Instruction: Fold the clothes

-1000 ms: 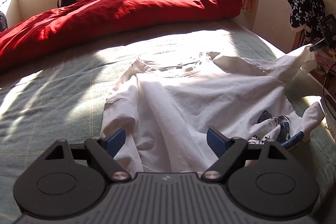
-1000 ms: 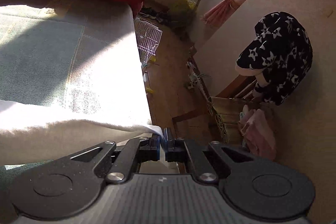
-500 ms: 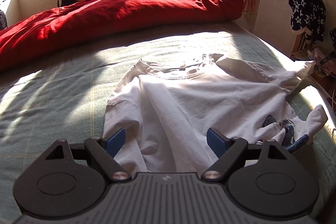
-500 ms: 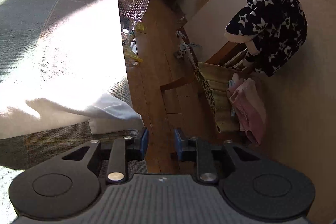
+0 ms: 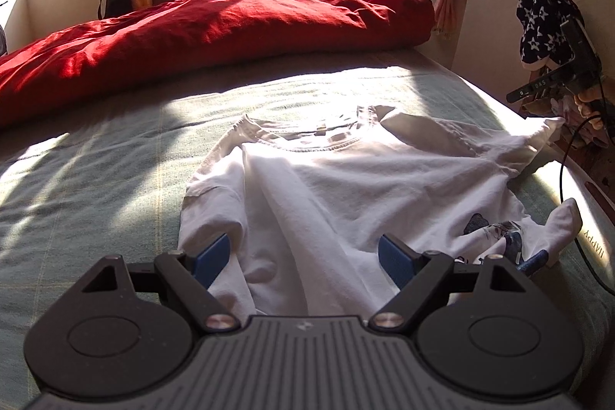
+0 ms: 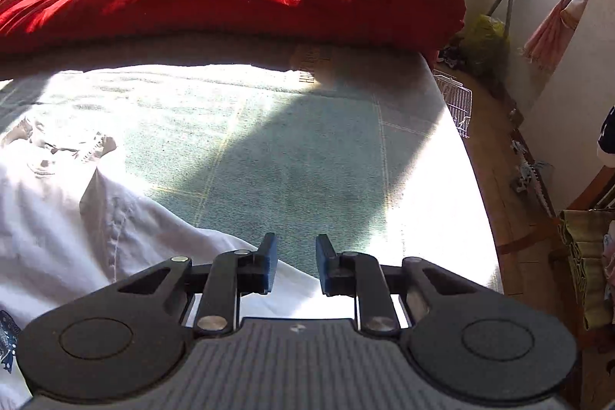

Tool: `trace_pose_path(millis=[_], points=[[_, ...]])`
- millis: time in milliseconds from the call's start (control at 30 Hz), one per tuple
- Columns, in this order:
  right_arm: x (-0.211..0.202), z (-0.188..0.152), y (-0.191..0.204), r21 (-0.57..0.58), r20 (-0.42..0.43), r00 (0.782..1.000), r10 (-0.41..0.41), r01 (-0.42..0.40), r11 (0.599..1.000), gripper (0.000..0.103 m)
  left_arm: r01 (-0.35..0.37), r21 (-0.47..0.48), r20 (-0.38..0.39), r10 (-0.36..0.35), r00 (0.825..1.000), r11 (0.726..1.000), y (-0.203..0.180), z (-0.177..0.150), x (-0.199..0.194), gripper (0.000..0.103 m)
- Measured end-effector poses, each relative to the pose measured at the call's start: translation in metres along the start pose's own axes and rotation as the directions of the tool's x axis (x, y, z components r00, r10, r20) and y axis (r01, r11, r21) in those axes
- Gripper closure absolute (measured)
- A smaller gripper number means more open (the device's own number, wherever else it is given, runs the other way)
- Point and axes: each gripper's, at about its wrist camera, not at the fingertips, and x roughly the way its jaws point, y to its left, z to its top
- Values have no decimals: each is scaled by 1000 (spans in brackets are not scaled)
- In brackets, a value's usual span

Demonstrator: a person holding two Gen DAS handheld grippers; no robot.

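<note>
A white T-shirt [image 5: 346, 187] lies spread and wrinkled on the green bed cover [image 5: 96, 179], collar toward the red duvet, with a printed patch near its lower right hem. My left gripper [image 5: 305, 256] is open and empty just above the shirt's lower hem. The right gripper shows in the left wrist view [image 5: 553, 87] above the shirt's right sleeve tip. In the right wrist view my right gripper [image 6: 296, 260] is open and empty over that sleeve [image 6: 134, 229], which lies flat on the bed.
A rolled red duvet [image 5: 215, 25] lies across the far end of the bed. The bed's right edge [image 6: 472, 179] drops to a wooden floor with a wire basket [image 6: 457, 102]. A star-patterned garment [image 5: 546, 22] hangs at the right wall.
My right gripper opened and let go of the sleeve, which dropped flat onto the bed. The right gripper then swung left to face the bed. My left gripper stayed open.
</note>
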Motion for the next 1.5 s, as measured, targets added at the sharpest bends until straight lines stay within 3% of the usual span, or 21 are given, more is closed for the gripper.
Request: trace_pose_path(millis=[33, 233, 300, 433, 600, 667, 767, 900, 1000, 1333, 1500], points=[[9, 6, 16, -18, 5, 999, 34, -34, 999, 91, -1, -3, 1, 1, 1000, 1000, 1, 0, 0, 18], [64, 33, 88, -79, -11, 986, 164, -164, 983, 91, -4, 7, 0, 4, 1000, 1000, 0, -3, 1, 18], [77, 33, 99, -67, -43, 975, 217, -220, 973, 91, -5, 14, -1, 5, 1000, 1000, 0, -4, 2, 18], [85, 15, 119, -119, -131, 959, 251, -266, 957, 91, -1, 25, -5, 1, 1000, 1000, 0, -5, 6, 18], [64, 27, 113, -180, -49, 956, 289, -293, 939, 87, 14, 34, 2, -14, 1000, 999, -3, -4, 9, 18], [67, 39, 109, -183, -12, 952, 305, -302, 936, 79, 19, 36, 4, -19, 1000, 999, -4, -4, 10, 18], [81, 51, 108, -192, 4, 942, 336, -329, 925, 78, 14, 37, -1, -14, 1000, 999, -4, -3, 13, 18], [114, 47, 119, -236, -50, 941, 334, -336, 912, 77, 7, 33, -16, -6, 1000, 999, -1, -5, 19, 18], [121, 38, 128, -255, -30, 941, 338, -334, 907, 77, 1, 28, -27, 0, 1000, 1000, 2, -7, 24, 18], [92, 21, 160, -480, -8, 928, 373, -330, 813, 76, 14, 36, -33, -13, 999, 999, 2, -9, 32, 18], [94, 24, 167, -512, -4, 946, 325, -281, 812, 80, 12, 28, -34, -11, 999, 1000, 5, -10, 33, 18]])
